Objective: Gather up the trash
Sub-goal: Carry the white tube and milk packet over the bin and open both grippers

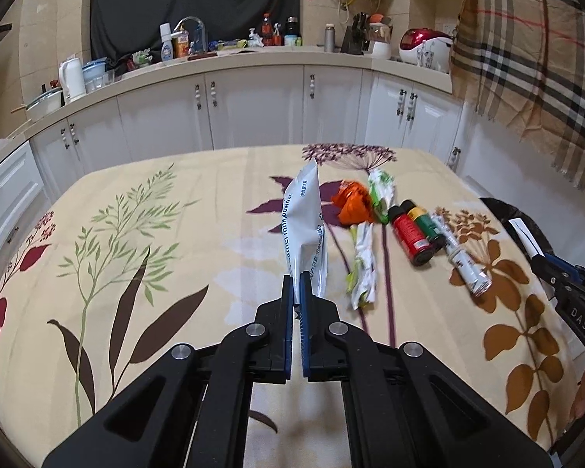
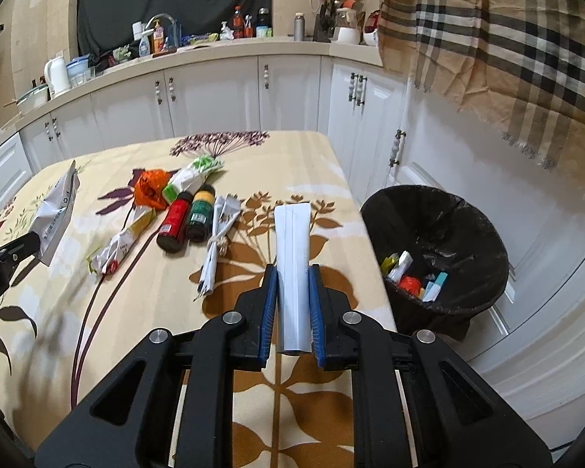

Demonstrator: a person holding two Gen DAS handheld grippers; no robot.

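1. The left gripper [image 1: 296, 292] is pressed together on the lower edge of a white milk-powder pouch [image 1: 303, 226], which is held upright above the table [image 1: 136, 273] so that it can be carried clear of the other items.
2. The right gripper [image 2: 292, 312] is clamped on a white tube [image 2: 292, 257], held lengthwise between the fingers for a steady grip.
3. The lined trash bin [image 2: 436, 249] stands just beside the table's right edge, already holding wrappers; it is judged the destination.
4. An orange wrapper [image 2: 150, 189], two small bottles [image 2: 185, 220] and crumpled packets [image 2: 218, 241] remain on the table, not yet collected.
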